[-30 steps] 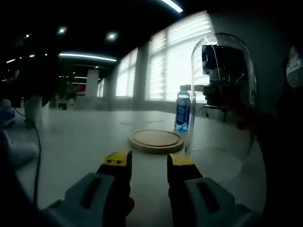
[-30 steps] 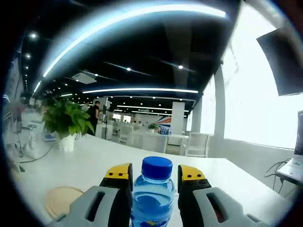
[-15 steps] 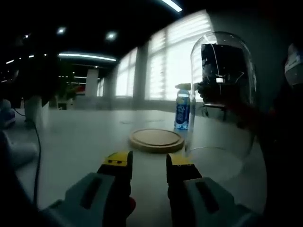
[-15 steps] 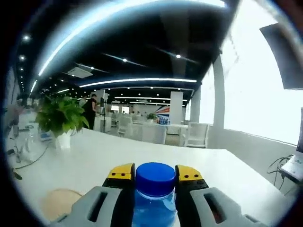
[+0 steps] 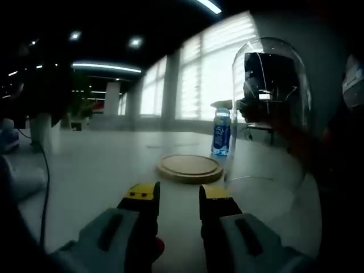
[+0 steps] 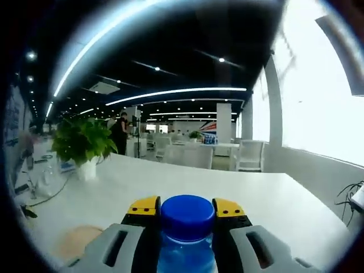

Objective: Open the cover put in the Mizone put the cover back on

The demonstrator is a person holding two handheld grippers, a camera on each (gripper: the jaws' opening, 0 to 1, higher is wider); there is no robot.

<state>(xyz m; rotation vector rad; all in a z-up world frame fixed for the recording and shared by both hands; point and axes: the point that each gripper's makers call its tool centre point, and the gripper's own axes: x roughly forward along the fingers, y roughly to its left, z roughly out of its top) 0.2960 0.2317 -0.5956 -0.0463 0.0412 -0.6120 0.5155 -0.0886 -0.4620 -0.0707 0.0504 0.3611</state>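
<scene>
In the right gripper view, our right gripper (image 6: pixel 185 211) has closed in around the Mizone bottle (image 6: pixel 186 242). A second ago the blue cap stood above the yellow jaw tips with a small gap on each side. Now the cap sits right between the tips and the gaps are gone, so we think the jaws are holding the bottle just under the cap.

In the left gripper view the bottle (image 5: pixel 220 132) stands behind the round wooden base (image 5: pixel 190 168), and it looks a little higher than before (though our camera may have moved a bit, so we are not sure). We cannot tell if it has left the white table (image 5: pixel 96 165) yet.

The clear glass cover (image 5: pixel 272 114) is already off the base and stands just beside it. Our left gripper (image 5: pixel 178 193) waits low over the table with its jaws apart and nothing between them.

So the opening part looks done. We think the next thing is to carry the bottle onto the wooden base, and then the cover goes back over it.
</scene>
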